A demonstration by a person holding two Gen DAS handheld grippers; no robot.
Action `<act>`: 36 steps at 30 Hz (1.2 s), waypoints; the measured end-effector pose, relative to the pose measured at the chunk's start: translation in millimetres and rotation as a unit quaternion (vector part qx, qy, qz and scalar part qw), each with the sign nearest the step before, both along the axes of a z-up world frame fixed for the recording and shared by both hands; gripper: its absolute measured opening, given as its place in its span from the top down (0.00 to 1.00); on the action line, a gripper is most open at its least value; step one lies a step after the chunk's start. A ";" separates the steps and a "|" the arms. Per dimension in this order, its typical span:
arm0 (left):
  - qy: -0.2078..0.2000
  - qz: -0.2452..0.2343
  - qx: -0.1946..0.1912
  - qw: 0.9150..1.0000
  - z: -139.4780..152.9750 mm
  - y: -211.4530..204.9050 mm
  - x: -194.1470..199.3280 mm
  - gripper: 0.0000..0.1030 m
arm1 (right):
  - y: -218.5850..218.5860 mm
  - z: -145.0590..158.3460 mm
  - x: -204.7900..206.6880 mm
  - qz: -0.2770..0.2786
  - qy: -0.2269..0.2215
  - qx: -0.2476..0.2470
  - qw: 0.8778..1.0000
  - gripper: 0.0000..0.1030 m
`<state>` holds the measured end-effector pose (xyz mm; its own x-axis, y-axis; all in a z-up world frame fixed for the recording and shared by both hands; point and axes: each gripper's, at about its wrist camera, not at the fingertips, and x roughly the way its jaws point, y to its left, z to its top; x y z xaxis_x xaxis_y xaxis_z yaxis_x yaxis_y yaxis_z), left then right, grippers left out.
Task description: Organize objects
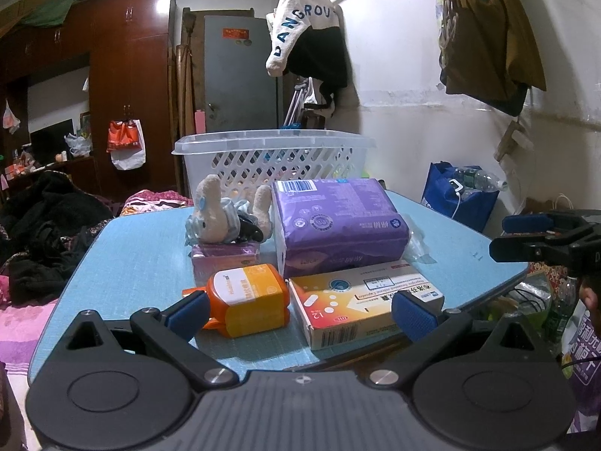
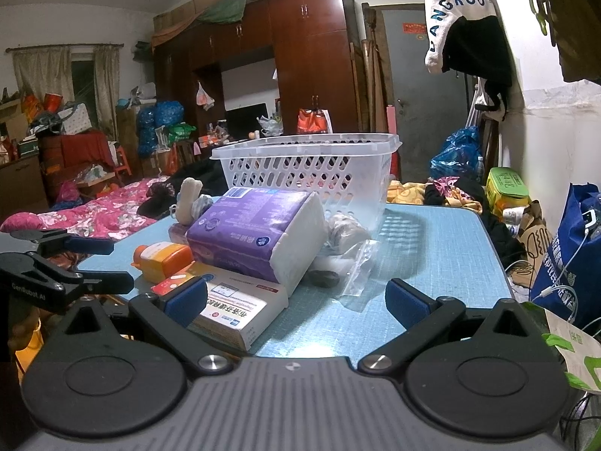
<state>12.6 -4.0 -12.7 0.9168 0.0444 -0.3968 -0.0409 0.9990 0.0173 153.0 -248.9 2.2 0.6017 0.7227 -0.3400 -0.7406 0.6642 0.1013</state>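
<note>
Cluttered bedroom lay behind the pale blue textured tabletop (image 1: pixel 124 255) you were working on, with a dark red wardrobe (image 2: pixel 308 60) against the back wall. Your left gripper (image 1: pixel 300 310) hung at the near edge with its jaws spread wide and nothing between them, the orange squat plastic bottle (image 1: pixel 246 298) and the white and orange cardboard medicine box (image 1: pixel 360 297) lying just ahead of its pads. Your right gripper (image 2: pixel 296 302) was likewise wide open and empty, its left pad just beside that same box. I counted one white perforated plastic basket (image 1: pixel 274 150) at the far side of the table, apparently empty as far as its holes showed, one purple soft pack of tissues (image 1: pixel 338 221) leaning over the box, one beige plush toy (image 1: pixel 225 210) resting on a small purple packet (image 1: pixel 225 257), and one clear crumpled plastic bag (image 2: pixel 349 255) to the right. By my judgement, you had not yet lifted anything, so the task stood at its opening reach. Your next move likely called for closing on the bottle or box across its narrow sides, then carrying it over the tissue pack into the basket.
</note>
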 end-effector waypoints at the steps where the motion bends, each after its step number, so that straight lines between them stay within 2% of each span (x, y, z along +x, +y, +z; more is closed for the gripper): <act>1: 0.000 0.000 0.000 1.000 0.0 0.0 0.0 0.00 | 0.1 -0.3 0.0 0.001 0.000 -0.001 1.000 0.00; 36: 0.004 0.000 0.000 1.000 -1.3 -0.4 0.6 0.00 | 3.5 -2.7 0.6 0.008 -0.002 -0.009 1.000 0.00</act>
<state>13.2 -4.4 -13.9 0.9134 0.0434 -0.4048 -0.0400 0.9991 0.0168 153.6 -245.4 -0.5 0.5920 0.7258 -0.3503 -0.7509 0.6546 0.0874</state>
